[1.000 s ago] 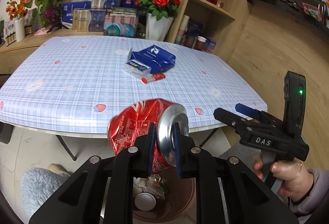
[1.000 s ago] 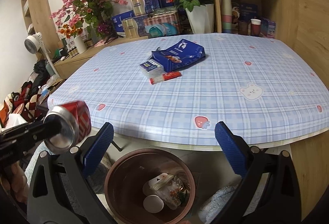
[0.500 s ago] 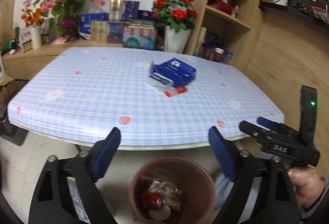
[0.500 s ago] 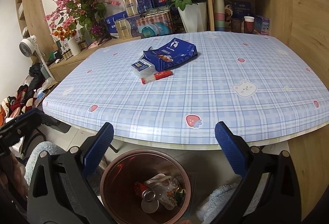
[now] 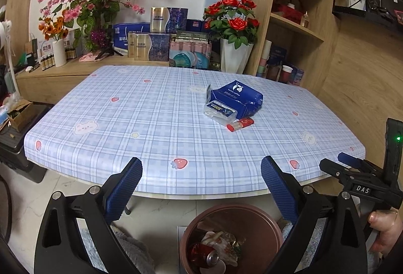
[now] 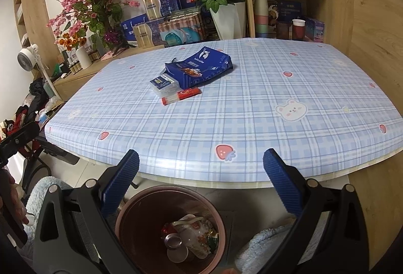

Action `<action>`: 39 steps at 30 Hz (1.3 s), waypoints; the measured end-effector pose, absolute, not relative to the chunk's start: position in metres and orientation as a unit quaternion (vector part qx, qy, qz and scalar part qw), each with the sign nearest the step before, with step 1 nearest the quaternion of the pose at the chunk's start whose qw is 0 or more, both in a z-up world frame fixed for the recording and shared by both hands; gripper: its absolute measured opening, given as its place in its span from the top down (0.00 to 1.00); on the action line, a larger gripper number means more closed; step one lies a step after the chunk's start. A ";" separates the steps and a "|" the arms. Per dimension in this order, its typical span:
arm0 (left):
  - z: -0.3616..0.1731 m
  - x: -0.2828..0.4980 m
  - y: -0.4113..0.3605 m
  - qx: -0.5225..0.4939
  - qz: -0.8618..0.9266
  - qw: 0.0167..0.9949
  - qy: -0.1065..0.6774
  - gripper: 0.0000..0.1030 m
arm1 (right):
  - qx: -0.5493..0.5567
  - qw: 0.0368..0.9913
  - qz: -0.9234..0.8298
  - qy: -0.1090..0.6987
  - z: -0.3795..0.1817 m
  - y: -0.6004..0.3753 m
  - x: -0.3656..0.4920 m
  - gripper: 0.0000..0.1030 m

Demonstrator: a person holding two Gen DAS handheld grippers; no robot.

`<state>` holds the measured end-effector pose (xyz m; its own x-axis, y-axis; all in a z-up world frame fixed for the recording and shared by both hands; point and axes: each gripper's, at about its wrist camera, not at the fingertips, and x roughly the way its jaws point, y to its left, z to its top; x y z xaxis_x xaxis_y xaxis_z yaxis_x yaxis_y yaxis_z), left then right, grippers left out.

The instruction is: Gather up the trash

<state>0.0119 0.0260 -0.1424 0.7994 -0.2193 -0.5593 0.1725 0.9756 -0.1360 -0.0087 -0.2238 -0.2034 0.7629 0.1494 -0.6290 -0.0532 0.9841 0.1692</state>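
A brown trash bin (image 5: pixel 267 221) (image 6: pixel 133 213) stands on the floor under the table's near edge. A red soda can (image 5: pixel 204 256) (image 6: pixel 173 240) lies in it among wrappers. On the blue plaid table (image 5: pixel 151 123) (image 6: pixel 252 110) lie a blue coffee bag (image 5: pixel 239 97) (image 6: pixel 201 67), a small clear box (image 5: pixel 220 110) (image 6: pixel 163 85) and a red tube (image 5: pixel 240 124) (image 6: pixel 181 95). My left gripper (image 5: pixel 201 188) is open and empty above the bin. My right gripper (image 6: pixel 201 180) is open and empty, also above the bin; it shows at the right of the left wrist view (image 5: pixel 352 173).
Flower vases (image 5: pixel 235 57), gift boxes (image 5: pixel 148 47) and a wooden shelf unit (image 5: pixel 297 22) stand behind the table. A fan (image 6: pixel 27 62) and clutter are at the left. Fluffy mats (image 6: pixel 264 241) lie on the floor by the bin.
My left gripper opened and let the red can fall into the bin. Both grippers then rose a little, bringing more of the table into view.
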 end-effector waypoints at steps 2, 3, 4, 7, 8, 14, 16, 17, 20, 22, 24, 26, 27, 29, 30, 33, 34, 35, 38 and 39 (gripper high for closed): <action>-0.143 0.018 0.025 -0.042 -0.107 0.945 0.305 0.10 | 0.070 0.936 0.052 0.340 -0.202 -0.226 -0.005 0.06; -0.142 0.023 0.023 -0.043 -0.109 0.944 0.308 0.10 | 0.069 0.937 0.049 0.339 -0.202 -0.228 -0.002 0.06; -0.142 0.027 0.022 -0.043 -0.110 0.943 0.310 0.10 | 0.068 0.937 0.048 0.339 -0.201 -0.229 -0.001 0.06; -0.141 0.039 0.018 -0.043 -0.116 0.941 0.316 0.10 | 0.064 0.937 0.042 0.341 -0.200 -0.233 0.008 0.06; -0.141 0.045 0.016 -0.044 -0.118 0.939 0.319 0.10 | 0.062 0.937 0.041 0.342 -0.199 -0.234 0.013 0.06; -0.134 0.092 0.001 -0.039 -0.150 0.930 0.333 0.20 | 0.062 0.934 0.036 0.350 -0.200 -0.247 0.045 0.06; -0.134 0.120 -0.005 -0.032 -0.158 0.926 0.342 0.24 | 0.067 0.932 0.036 0.354 -0.201 -0.253 0.061 0.06; -0.135 0.129 -0.006 -0.033 -0.160 0.924 0.345 0.28 | 0.069 0.931 0.037 0.357 -0.201 -0.255 0.068 0.06; -0.139 0.175 -0.014 -0.030 -0.172 0.916 0.362 0.35 | 0.073 0.928 0.042 0.363 -0.203 -0.262 0.095 0.06; -0.147 0.212 -0.022 -0.023 -0.183 0.905 0.384 0.44 | 0.074 0.925 0.044 0.370 -0.205 -0.265 0.116 0.06; -0.157 0.243 -0.026 -0.018 -0.182 0.897 0.401 0.52 | 0.075 0.922 0.044 0.376 -0.206 -0.268 0.134 0.06; -0.166 0.269 -0.026 -0.017 -0.183 0.890 0.417 0.55 | 0.080 0.921 0.046 0.379 -0.207 -0.272 0.153 0.06; -0.172 0.284 -0.028 -0.014 -0.184 0.886 0.425 0.55 | 0.082 0.920 0.047 0.380 -0.207 -0.272 0.160 0.06; -0.181 0.304 -0.032 -0.011 -0.187 0.880 0.437 0.57 | 0.082 0.918 0.050 0.384 -0.208 -0.273 0.176 0.06; -0.186 0.315 -0.034 -0.007 -0.189 0.876 0.444 0.57 | 0.082 0.918 0.050 0.386 -0.209 -0.273 0.183 0.06; -0.203 0.340 -0.041 0.002 -0.198 0.862 0.467 0.62 | 0.084 0.915 0.054 0.392 -0.213 -0.273 0.202 0.06; -0.208 0.346 -0.042 -0.001 -0.204 0.856 0.475 0.64 | 0.084 0.914 0.054 0.392 -0.214 -0.273 0.205 0.06; -0.213 0.352 -0.043 -0.003 -0.206 0.852 0.481 0.67 | 0.086 0.914 0.054 0.393 -0.216 -0.273 0.209 0.06; -0.227 0.368 -0.046 -0.003 -0.199 0.846 0.495 0.68 | 0.093 0.910 0.059 0.399 -0.222 -0.272 0.218 0.06; -0.230 0.372 -0.047 -0.006 -0.198 0.844 0.499 0.68 | 0.094 0.909 0.060 0.401 -0.224 -0.271 0.219 0.06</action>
